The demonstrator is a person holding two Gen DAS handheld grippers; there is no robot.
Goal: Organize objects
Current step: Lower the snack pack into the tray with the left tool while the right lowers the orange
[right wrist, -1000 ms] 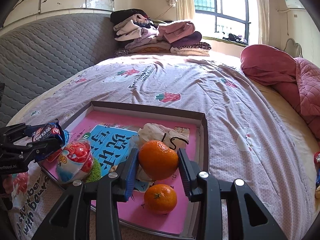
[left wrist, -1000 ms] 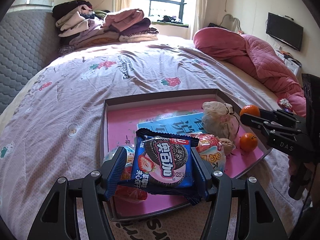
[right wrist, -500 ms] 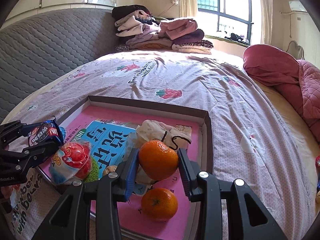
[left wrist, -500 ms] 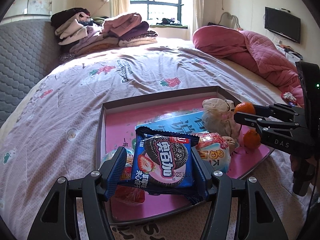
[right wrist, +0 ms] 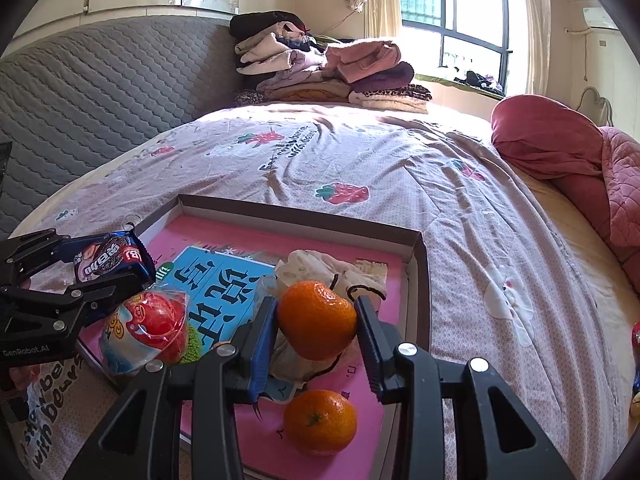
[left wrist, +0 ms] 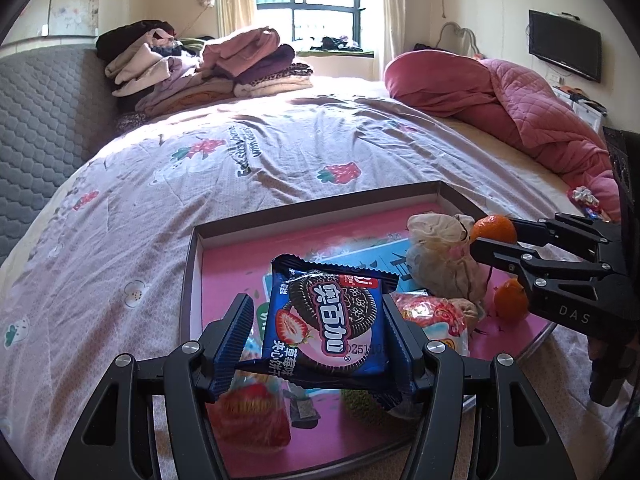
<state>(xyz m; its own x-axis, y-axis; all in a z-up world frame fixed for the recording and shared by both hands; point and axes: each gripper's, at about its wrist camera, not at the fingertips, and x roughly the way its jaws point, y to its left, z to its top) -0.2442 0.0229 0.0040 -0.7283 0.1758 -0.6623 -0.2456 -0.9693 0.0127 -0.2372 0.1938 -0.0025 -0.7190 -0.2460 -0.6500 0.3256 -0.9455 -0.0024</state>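
left gripper: clamped on cookie packet, has drifted sideways over tray | right gripper: keeps gripping mandarin | both not yet placed

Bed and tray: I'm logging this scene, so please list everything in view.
Tray: one, pink with brown rim, on bedspread.
Cookie packet: one, blue, in left gripper.
Tangerines: two, orange; one held, one in tray.
Cloth pouch: one, cream, in tray.
Snack bag: one, red-white, in tray.
Folded clothes: one pile, far bed end.
Quilt: one, pink, right.
Left gripper: black.
Right gripper: black.
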